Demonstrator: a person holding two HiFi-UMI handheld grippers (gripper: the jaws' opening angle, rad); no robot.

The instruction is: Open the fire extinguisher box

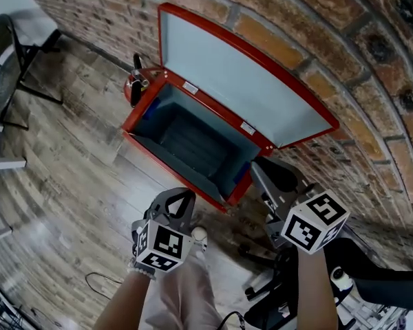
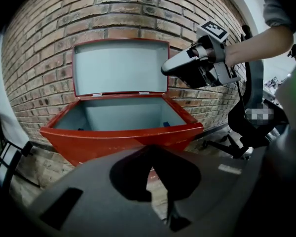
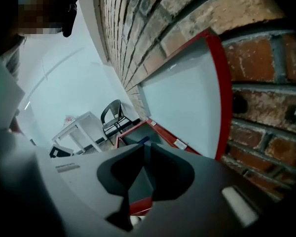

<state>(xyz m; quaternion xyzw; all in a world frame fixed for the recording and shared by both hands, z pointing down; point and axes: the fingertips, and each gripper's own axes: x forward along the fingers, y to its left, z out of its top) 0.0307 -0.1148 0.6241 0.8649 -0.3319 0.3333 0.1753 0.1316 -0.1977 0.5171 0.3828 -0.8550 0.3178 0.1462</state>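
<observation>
The red fire extinguisher box (image 1: 166, 172) stands on the wood floor against the brick wall. Its lid (image 1: 241, 81) is raised and leans back on the bricks, pale inside. The grey interior looks empty apart from a small blue bit at the right end. My left gripper (image 1: 184, 195) hovers shut and empty in front of the box's near wall (image 2: 118, 142), its tips (image 2: 150, 157) together. My right gripper (image 1: 259, 168) is shut on nothing above the box's right end, seen from the left gripper view (image 2: 165, 69) beside the lid (image 2: 121, 65). Its jaws (image 3: 144, 147) point along the lid (image 3: 187, 102).
A red extinguisher with a black handle (image 1: 136, 81) stands at the box's left end. A black chair (image 1: 14, 60) and a white table (image 3: 76, 132) are further left. An office chair base (image 1: 310, 280) is by my right arm. The brick wall (image 1: 358, 60) runs behind.
</observation>
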